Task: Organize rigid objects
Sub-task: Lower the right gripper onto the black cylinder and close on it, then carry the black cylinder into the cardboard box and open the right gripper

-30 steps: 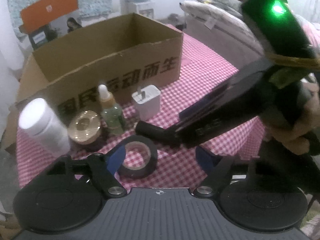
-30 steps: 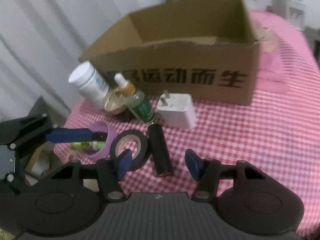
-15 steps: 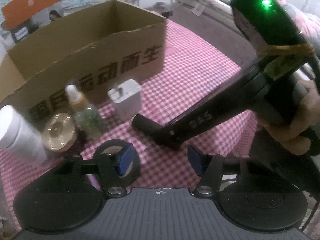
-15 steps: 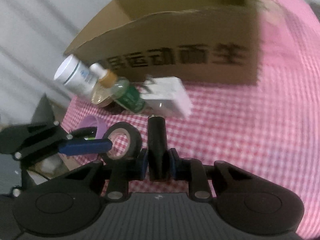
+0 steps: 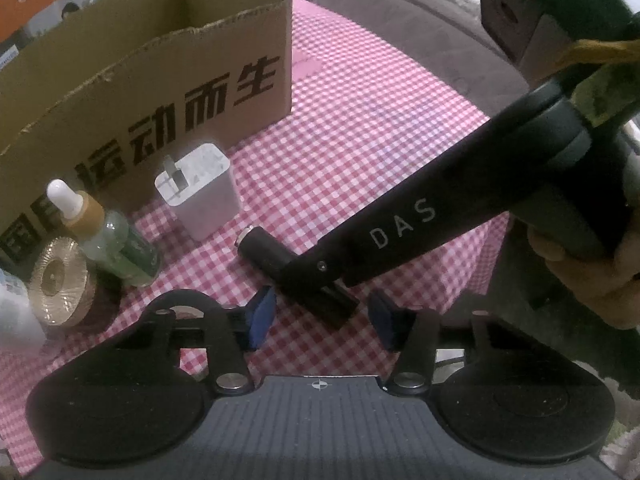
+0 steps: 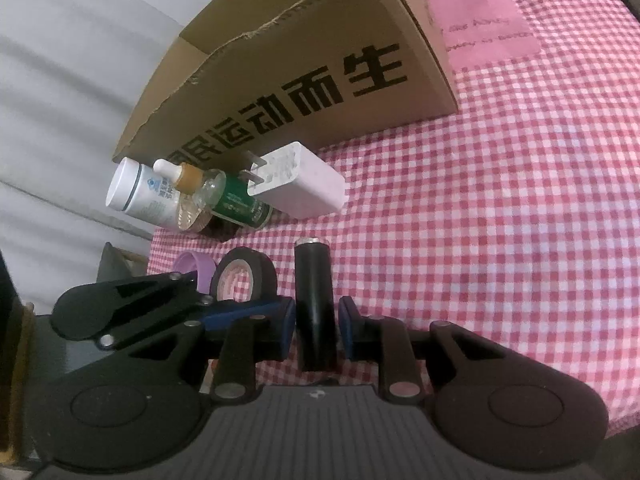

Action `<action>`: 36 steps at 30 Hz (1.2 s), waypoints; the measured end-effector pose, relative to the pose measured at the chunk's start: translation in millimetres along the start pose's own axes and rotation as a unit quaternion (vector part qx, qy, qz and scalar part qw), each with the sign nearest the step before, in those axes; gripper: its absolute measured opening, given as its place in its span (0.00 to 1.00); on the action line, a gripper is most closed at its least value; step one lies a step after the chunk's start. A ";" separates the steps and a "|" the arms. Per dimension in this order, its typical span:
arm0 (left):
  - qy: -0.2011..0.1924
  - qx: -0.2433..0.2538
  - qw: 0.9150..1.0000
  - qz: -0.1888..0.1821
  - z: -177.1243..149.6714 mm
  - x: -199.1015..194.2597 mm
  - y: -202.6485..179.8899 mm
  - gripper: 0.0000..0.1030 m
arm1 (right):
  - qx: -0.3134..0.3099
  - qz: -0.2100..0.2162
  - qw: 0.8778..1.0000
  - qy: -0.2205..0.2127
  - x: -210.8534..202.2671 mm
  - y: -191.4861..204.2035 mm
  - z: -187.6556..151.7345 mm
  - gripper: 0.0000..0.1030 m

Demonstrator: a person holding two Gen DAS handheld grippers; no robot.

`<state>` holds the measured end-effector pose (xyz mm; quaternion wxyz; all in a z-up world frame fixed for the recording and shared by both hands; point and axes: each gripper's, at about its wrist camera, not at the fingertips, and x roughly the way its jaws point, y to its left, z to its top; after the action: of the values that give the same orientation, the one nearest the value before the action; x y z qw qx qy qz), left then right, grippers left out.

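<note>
Currently we note the right claw (image 6: 316,322) clamped on the black cylinder (image 6: 314,300), blue pads pressing its two sides near the lower half; it looks like a battery or small flashlight, with a metal cap at the far end. It lies on the red-and-white checked surface (image 6: 500,220), pointing toward the cardboard box (image 6: 304,80), just in front of the white charger plug (image 6: 300,186).

The left claw (image 5: 322,318) is closing; its pads stand apart over bare cloth with nothing pressed between them, though the right claw's finger and the cylinder's end sit just ahead. We cannot tell what it aims for.

Handling, as we judge it: the cylinder is rigid and smooth, probably dense for its size, and round, so it may roll or pivot in the pads. A hold across the middle of its length would balance it better than one near an end. Its glossy skin suggests slip if tilted steeply.

Beside it: black tape roll (image 6: 244,276), purple ring (image 6: 196,270), green dropper bottle (image 6: 224,196), white pill bottle (image 6: 138,196), gold-lidded jar (image 5: 60,280). All remain outside the box, well short of sorted.
</note>
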<state>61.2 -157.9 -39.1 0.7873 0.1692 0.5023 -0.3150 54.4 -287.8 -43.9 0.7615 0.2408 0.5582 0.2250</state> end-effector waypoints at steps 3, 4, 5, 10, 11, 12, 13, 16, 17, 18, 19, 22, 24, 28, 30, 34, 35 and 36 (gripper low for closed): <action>0.009 -0.005 1.000 0.003 2.4 6.2 0.1 0.41 | -0.001 0.005 1.000 0.002 6.1 1.1 6.1 0.24; 0.010 -0.003 1.000 0.009 2.9 6.9 -0.4 0.41 | -0.001 0.008 1.000 0.002 7.6 1.2 7.4 0.24; 0.009 -0.002 1.000 0.014 3.2 7.4 -1.0 0.41 | -0.002 0.010 1.000 0.000 9.8 1.8 8.8 0.24; 0.002 -0.006 1.000 0.019 1.6 5.3 -0.7 0.38 | -0.013 0.018 1.000 -0.019 18.2 3.0 6.2 0.25; -0.004 -0.003 1.000 0.022 -0.3 1.2 -1.5 0.38 | -0.011 0.019 1.000 -0.021 17.8 2.9 3.2 0.24; -0.008 -0.001 1.000 0.022 -1.9 -2.1 -2.7 0.38 | -0.010 0.020 0.999 -0.024 14.8 3.1 -1.8 0.24; -0.014 0.000 1.000 0.023 -3.0 -6.2 -2.7 0.37 | -0.009 0.021 0.999 -0.029 13.5 3.8 -4.5 0.24; -0.047 0.015 0.998 0.037 -6.6 -26.2 -7.2 0.37 | -0.020 0.020 0.998 -0.051 -0.3 16.2 -8.2 0.24; -0.058 0.018 0.997 0.044 -7.1 -34.4 -8.9 0.38 | -0.026 0.018 0.998 -0.060 -5.9 22.9 -9.4 0.24; -0.071 0.021 0.996 0.052 -7.6 -44.0 -9.7 0.38 | -0.035 0.017 0.997 -0.070 -12.1 30.8 -9.6 0.24; -0.085 0.021 0.994 0.060 -8.4 -54.3 -9.3 0.38 | -0.044 0.016 0.996 -0.079 -17.9 39.0 -9.3 0.24; -0.126 0.017 0.988 0.085 -5.8 -86.1 -2.6 0.38 | -0.080 0.022 0.991 -0.108 -33.0 68.1 1.3 0.24; -0.144 0.014 0.984 0.105 0.3 -104.2 6.9 0.38 | -0.109 0.031 0.986 -0.123 -39.1 88.7 13.9 0.24; -0.150 -0.005 0.980 0.131 24.1 -125.6 42.2 0.38 | -0.153 0.053 0.978 -0.131 -35.9 123.9 54.8 0.24; -0.139 -0.023 0.981 0.133 39.3 -126.9 66.3 0.38 | -0.156 0.066 0.978 -0.118 -22.4 132.9 84.4 0.24; -0.097 -0.045 0.984 0.144 70.1 -106.5 109.1 0.38 | -0.131 0.078 0.986 -0.063 16.6 132.5 149.2 0.24; -0.084 -0.047 0.984 0.147 76.2 -98.4 119.3 0.38 | -0.121 0.079 0.988 -0.047 27.7 129.6 164.4 0.24; -0.071 -0.052 0.985 0.148 79.4 -93.2 129.9 0.38 | -0.106 0.079 0.991 -0.031 40.3 127.5 179.4 0.24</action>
<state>174.4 -77.1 72.9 0.8669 0.1780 0.4297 -0.1795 228.0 -184.1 51.8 0.7794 0.2089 0.4865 0.3350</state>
